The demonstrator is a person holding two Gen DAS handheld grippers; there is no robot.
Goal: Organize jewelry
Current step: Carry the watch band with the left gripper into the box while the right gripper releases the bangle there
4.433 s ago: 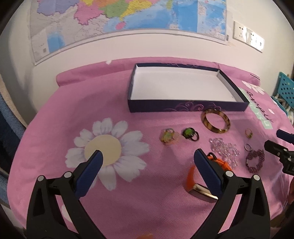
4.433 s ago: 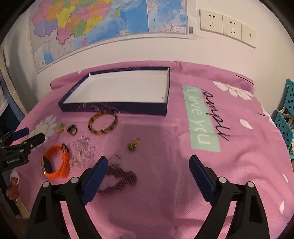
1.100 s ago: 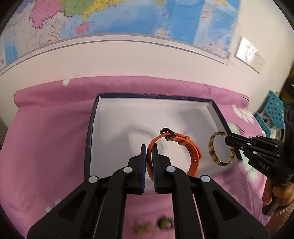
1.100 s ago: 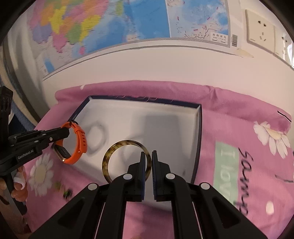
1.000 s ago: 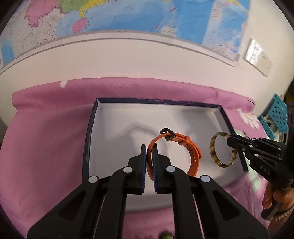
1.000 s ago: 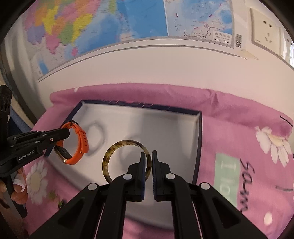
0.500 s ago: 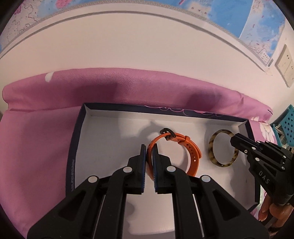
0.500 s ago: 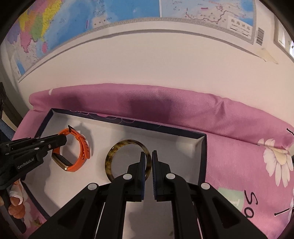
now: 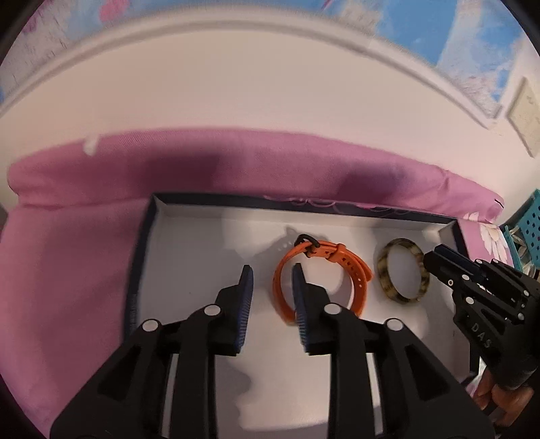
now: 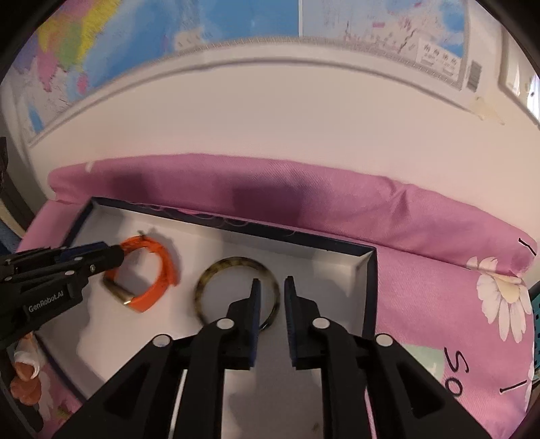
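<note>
Both grippers hang over a white-floored box point(image 9: 189, 256) on a pink cloth point(image 9: 67, 270). Left gripper point(image 9: 270, 287), fingers apart, straddles the near side of an orange band point(image 9: 359, 287): one finger stands inside the loop, the other outside it, and neither presses on the strap. That band lies on the box floor about midway along, toward the far wall, its gold clasp point(image 10: 119, 293) visible from the right wrist view. Right gripper point(image 10: 270, 297), fingers also parted by a narrow gap, sits astride the near rim of a tortoiseshell bangle point(image 10: 216, 270), which rests on the floor near the box's right wall. Band and bangle lie side by side, just apart. Beyond the box, the cloth rises in a fold against a white wall carrying a map point(image 10: 168, 23).
</note>
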